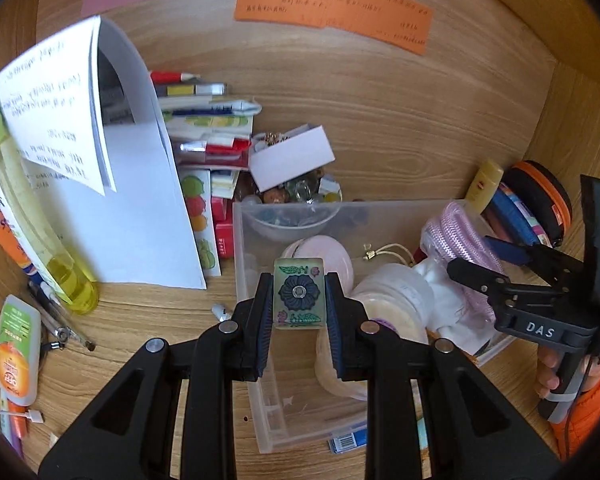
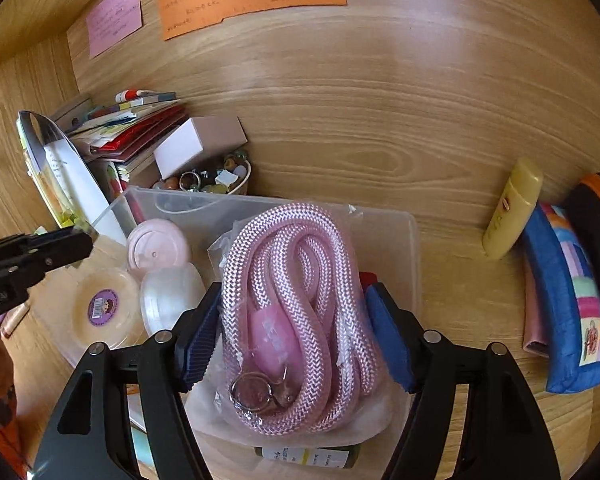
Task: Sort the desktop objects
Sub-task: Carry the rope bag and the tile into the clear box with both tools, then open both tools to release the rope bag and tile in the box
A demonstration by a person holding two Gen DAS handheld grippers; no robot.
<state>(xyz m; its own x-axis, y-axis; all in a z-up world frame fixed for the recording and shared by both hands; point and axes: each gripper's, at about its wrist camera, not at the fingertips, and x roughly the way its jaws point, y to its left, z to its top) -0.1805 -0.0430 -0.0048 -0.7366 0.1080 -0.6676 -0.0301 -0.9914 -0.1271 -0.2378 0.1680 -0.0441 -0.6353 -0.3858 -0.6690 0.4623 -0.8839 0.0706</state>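
My left gripper clamps a floral-patterned tile above the clear plastic bin on the wooden surface; to its right, my right gripper squeezes a bagged pink rope over the same bin.

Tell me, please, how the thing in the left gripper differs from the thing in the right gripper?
The left gripper holds a flower tile: small, flat, rigid and bare, with a dark blue flower printed on it. The right gripper holds a pink rope: much bulkier, soft, coiled, and sealed in a clear bag with a metal clasp. Both are clamped between blue pads over the clear bin.
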